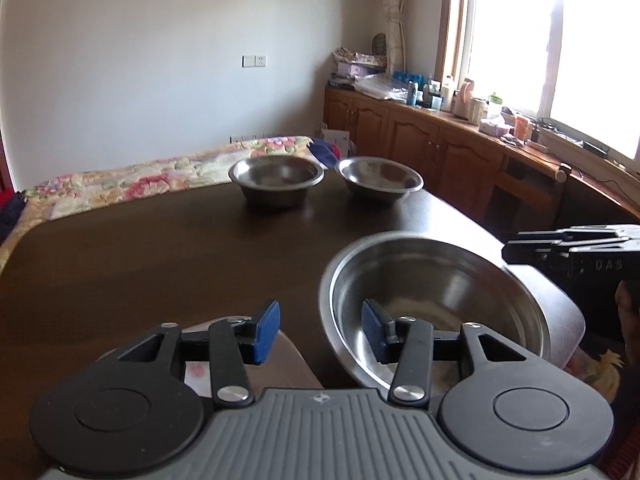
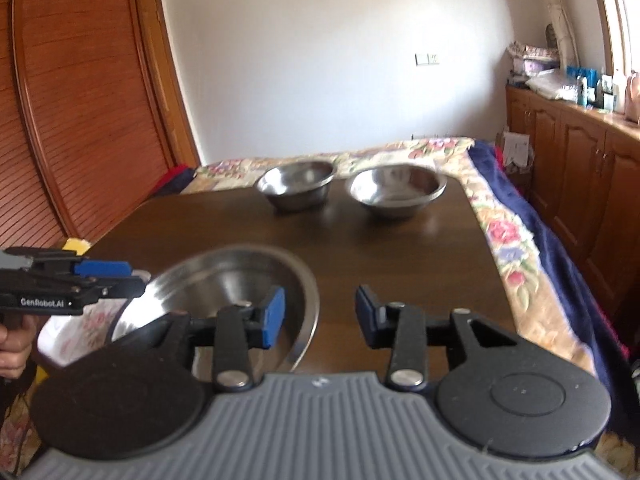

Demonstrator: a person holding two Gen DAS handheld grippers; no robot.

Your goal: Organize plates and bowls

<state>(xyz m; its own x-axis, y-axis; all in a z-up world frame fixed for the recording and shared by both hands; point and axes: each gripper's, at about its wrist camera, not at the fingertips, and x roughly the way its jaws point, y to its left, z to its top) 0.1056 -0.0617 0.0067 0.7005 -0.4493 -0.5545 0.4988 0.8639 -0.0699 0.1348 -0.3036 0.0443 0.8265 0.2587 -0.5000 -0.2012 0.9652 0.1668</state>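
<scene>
Steel dominates the left wrist view: the left tongs (image 1: 320, 330) stand apart and empty, their blue pads straddling the near rim of a large bowl (image 1: 436, 280). The right pad sits inside the bowl, the left pad outside over bare surface (image 1: 160, 248), so the rim lies between them but is not clamped. The bowl looks thin-walled, polished and slippery, with a rolled lip; a good grip would, I judge, bite squarely on that lip and close firmly before any lift. Two smaller steel bowls stand side by side, apart, at the far edge: a flat-bottomed left bowl (image 1: 276, 178) and a more rounded right bowl (image 1: 380, 178). The other tool shows at the right edge.

From the right wrist view, the right tongs (image 2: 320, 316) are also apart and hold nothing, with the left pad over the large bowl (image 2: 240, 276) and the right pad over dark, glossy wood. The left tongs (image 2: 104, 276) reach in at the bowl's left rim. Beneath that rim lies a white floral plate (image 2: 76, 328), which the bowl seems to rest on. The next step is probably lifting the large bowl clear, kept level to avoid dragging the plate.
</scene>
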